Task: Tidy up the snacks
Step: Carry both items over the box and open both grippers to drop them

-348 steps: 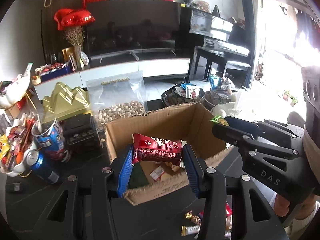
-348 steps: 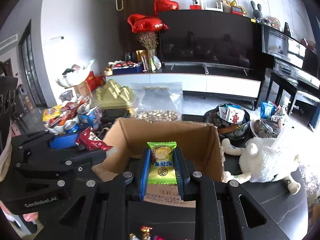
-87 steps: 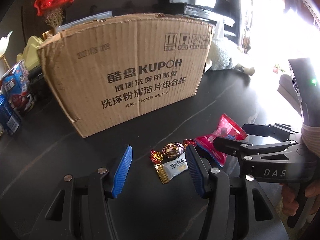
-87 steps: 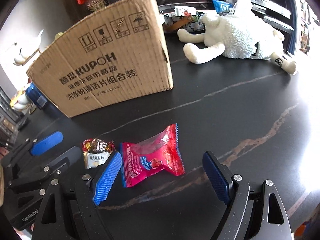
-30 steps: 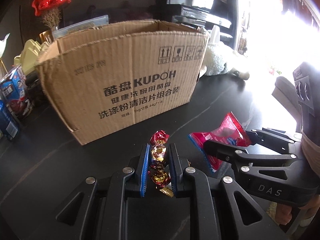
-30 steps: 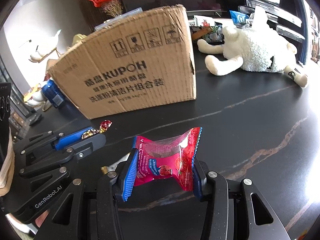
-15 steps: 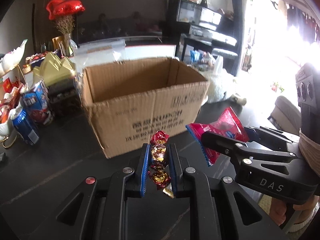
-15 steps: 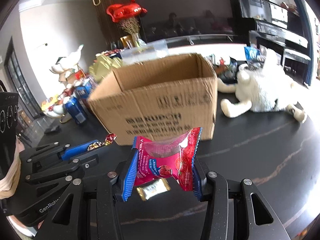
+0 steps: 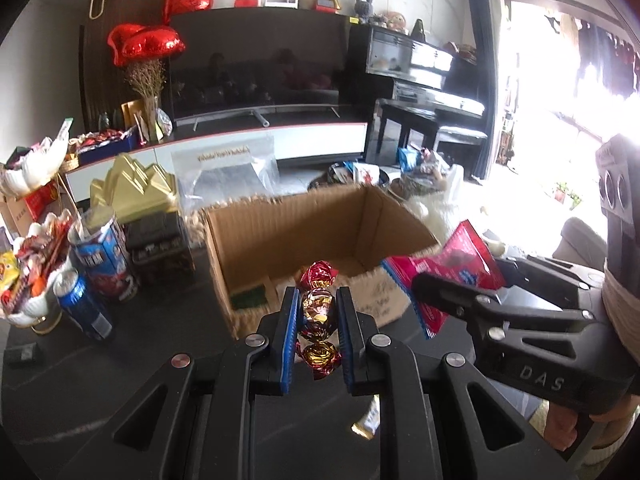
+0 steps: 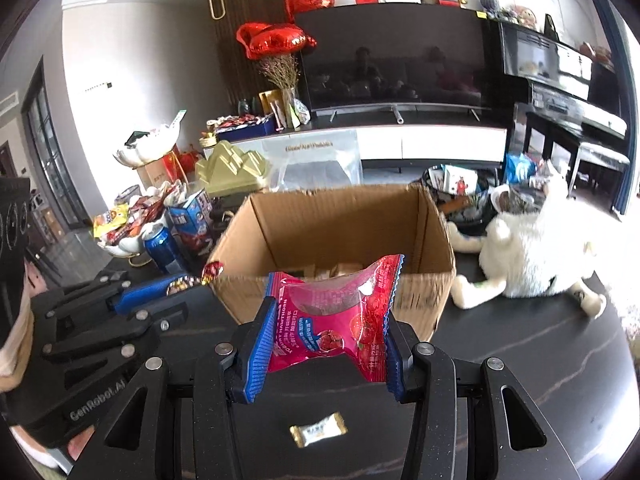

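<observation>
My left gripper [image 9: 317,334] is shut on a foil-wrapped chocolate candy [image 9: 317,311], red and gold, held above the table in front of the open cardboard box [image 9: 256,240]. My right gripper [image 10: 323,344] is shut on a pink-red snack packet [image 10: 334,320], held just before the box's near wall [image 10: 416,300]. The packet also shows in the left wrist view [image 9: 444,268], right of the candy. The left gripper and its candy show at the left of the right wrist view [image 10: 188,282]. A small white-and-gold candy [image 10: 319,429] lies on the dark table below my right gripper.
Left of the box stand blue cans [image 9: 82,308], a blue carton [image 9: 104,256], a bowl of snacks [image 9: 24,276] and a gold box [image 9: 132,192]. A bag of nuts [image 10: 316,164] stands behind the box. A white plush toy [image 10: 532,248] lies to its right.
Both grippers have risen with their snacks and now look down into the open box from its near side. One second ago they were low, facing the box's printed front.
</observation>
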`<action>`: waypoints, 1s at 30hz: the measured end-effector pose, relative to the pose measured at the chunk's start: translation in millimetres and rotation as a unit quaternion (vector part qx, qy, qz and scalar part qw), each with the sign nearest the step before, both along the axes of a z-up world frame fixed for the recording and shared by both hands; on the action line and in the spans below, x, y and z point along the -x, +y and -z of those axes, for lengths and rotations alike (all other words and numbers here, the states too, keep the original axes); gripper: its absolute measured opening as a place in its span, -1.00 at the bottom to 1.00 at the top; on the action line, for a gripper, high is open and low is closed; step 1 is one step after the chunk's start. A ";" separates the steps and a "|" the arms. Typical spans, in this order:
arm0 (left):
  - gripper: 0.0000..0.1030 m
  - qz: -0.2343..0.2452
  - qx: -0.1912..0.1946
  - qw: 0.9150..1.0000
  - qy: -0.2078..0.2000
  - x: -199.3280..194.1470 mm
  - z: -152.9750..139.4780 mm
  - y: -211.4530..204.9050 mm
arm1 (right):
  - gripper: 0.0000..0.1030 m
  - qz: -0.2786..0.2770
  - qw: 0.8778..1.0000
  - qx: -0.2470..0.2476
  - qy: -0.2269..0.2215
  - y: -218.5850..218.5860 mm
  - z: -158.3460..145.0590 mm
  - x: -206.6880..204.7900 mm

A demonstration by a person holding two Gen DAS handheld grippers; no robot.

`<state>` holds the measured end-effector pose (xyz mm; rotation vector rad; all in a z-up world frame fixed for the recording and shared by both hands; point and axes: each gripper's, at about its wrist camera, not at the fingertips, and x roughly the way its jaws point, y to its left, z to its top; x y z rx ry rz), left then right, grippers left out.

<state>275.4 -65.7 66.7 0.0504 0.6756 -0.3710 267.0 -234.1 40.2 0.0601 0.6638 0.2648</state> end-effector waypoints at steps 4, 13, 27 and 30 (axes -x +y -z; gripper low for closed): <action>-0.62 -0.003 -0.005 1.000 -0.011 -13.6 -10.6 -2.8 | -0.07 -0.001 1.000 0.008 -0.001 0.0 -8.5 -13.4; -0.62 -0.004 0.000 1.000 0.004 -50.2 -15.4 -6.5 | -0.07 0.008 1.000 0.014 0.000 -4.5 -21.4 -49.9; -0.03 -0.042 -0.023 0.999 0.013 -91.4 1.3 -4.4 | 0.23 0.042 0.998 0.033 0.037 -8.8 -6.0 -105.9; 0.08 -0.042 -0.040 0.998 -0.005 -77.2 -0.4 -2.7 | 0.23 0.051 0.997 0.038 0.042 -12.1 -0.6 -98.7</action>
